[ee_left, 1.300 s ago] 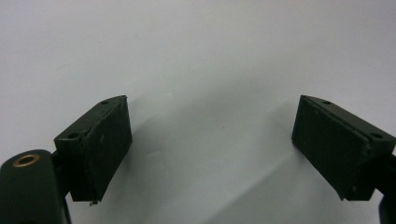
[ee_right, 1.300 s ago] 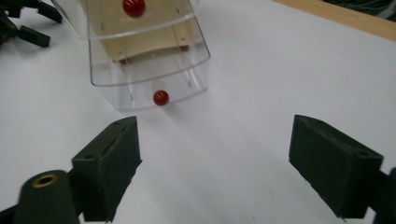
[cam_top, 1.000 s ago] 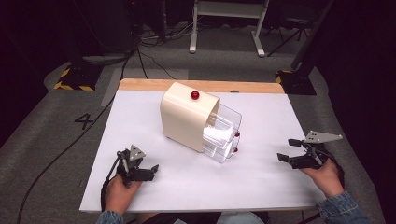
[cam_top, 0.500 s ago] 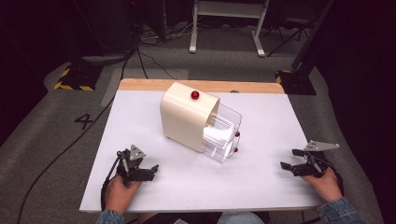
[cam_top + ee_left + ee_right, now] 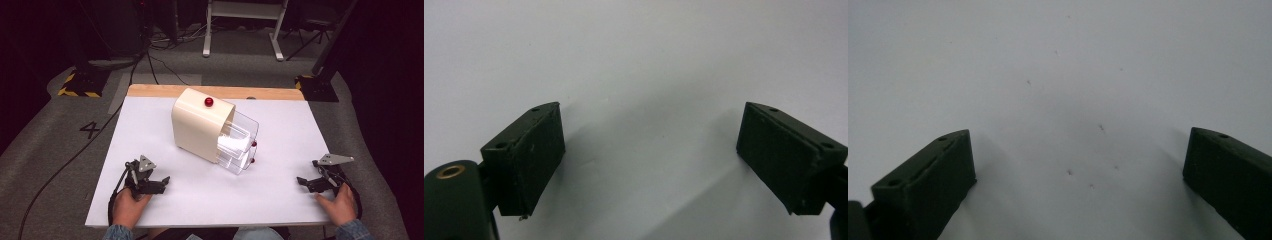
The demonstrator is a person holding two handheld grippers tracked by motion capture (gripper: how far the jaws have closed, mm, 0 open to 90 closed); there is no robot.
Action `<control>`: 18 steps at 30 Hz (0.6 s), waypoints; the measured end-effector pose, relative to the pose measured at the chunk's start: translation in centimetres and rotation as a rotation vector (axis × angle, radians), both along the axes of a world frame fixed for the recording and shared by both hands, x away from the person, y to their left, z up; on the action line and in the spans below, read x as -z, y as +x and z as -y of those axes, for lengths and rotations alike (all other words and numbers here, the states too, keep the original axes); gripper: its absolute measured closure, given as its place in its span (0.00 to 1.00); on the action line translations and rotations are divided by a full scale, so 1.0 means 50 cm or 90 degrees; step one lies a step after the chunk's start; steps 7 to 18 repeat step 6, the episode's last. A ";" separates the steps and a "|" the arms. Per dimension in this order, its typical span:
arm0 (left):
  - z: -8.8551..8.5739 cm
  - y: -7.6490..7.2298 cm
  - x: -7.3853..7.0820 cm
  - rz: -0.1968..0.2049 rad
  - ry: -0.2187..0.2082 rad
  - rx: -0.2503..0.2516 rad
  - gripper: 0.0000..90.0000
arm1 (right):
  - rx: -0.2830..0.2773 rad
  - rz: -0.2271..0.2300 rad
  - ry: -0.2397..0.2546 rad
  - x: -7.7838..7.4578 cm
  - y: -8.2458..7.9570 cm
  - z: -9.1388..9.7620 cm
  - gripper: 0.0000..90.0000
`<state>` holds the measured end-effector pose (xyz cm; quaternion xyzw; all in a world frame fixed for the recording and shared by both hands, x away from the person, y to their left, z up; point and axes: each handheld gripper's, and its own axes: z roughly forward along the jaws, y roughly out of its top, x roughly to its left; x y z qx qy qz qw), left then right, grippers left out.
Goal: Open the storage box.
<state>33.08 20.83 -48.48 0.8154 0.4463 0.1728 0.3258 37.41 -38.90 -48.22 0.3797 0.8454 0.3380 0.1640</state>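
A white bench (image 5: 165,125) with a wooden far edge stands on grey carpet (image 5: 60,150); both hand-held grippers, left (image 5: 157,184) and right (image 5: 306,182), rest open and empty on it, the right's jaws just widened.

The left gripper (image 5: 651,150) hangs close over the white table (image 5: 634,55), its two black jaws spread wide apart with bare tabletop between them. A brass-ringed hole (image 5: 450,172) sits beside the near jaw, low against the table.

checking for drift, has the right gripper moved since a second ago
Yes. The right gripper has come down toward the near edge of the white table, farther from the cream drawer box with clear plastic drawers; its jaws have just been opening, empty.
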 end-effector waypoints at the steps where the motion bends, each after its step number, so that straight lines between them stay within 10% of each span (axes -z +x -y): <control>1: 0.000 0.000 0.000 0.000 0.000 0.000 0.13 | -0.001 0.001 0.000 0.000 0.000 0.000 0.00; 18: 0.000 0.000 -0.001 -0.001 0.002 0.000 0.14 | -0.001 0.001 0.000 0.000 0.000 0.000 0.00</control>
